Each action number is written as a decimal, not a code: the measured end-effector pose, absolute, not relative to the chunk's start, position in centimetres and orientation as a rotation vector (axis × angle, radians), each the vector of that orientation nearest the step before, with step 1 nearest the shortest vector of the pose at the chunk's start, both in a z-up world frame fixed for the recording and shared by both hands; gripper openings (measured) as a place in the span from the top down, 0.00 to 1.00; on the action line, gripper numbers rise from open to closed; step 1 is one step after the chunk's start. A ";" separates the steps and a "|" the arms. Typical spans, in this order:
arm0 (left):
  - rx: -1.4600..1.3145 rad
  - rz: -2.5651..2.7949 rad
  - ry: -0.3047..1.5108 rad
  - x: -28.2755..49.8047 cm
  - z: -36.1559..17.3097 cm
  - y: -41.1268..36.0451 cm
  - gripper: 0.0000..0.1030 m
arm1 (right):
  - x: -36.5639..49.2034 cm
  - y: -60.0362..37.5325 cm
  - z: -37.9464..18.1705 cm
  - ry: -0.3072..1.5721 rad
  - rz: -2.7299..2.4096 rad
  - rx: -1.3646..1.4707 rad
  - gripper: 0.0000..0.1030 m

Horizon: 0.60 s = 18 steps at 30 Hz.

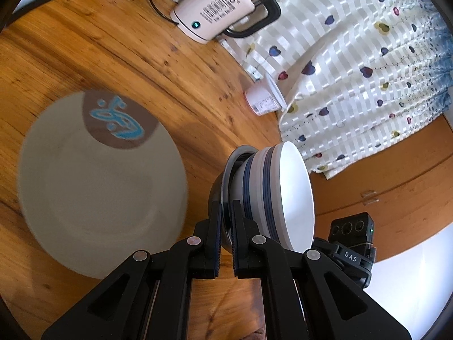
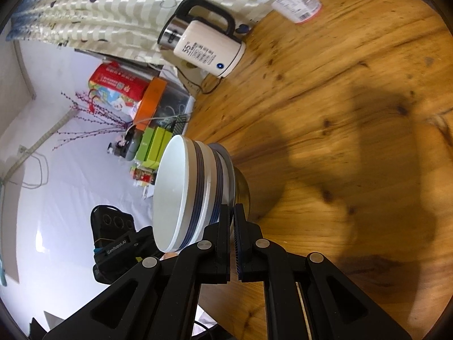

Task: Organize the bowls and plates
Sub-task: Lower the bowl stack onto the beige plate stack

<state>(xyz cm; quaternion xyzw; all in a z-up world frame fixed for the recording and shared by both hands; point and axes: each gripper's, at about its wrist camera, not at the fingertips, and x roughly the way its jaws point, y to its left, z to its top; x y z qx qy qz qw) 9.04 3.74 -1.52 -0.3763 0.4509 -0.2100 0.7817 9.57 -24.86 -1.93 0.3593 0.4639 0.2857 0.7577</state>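
Kettle [image 1: 215, 11] and yogurt cup [image 1: 264, 99] flank plate [image 1: 102, 184].

Plates [image 1: 99, 198]: one
Bowls [image 1: 271, 195]: three, nested: two striped, one metal
Kettles [image 1: 218, 8]: one
Yogurt cups [image 1: 263, 99]: one
Grippers [image 1: 225, 209]: two

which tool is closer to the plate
Left. The left tool grips the bowls right beside the plate; the right tool grips them from the far side, bowls in between.

Both black grippers [image 1: 225, 221] [image 2: 232, 226] have silver pivot pins, blue-padded jaws.
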 end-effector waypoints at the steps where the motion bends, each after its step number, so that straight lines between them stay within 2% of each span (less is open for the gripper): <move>1: -0.814 -0.444 0.968 9.0 -1.4 4.3 0.96 | 9.8 -24.5 -1.9 1.013 0.627 0.780 0.95; 18: -0.854 -0.306 0.923 8.1 -1.8 11.0 0.96 | 13.3 -16.6 -2.5 1.095 0.731 0.723 0.95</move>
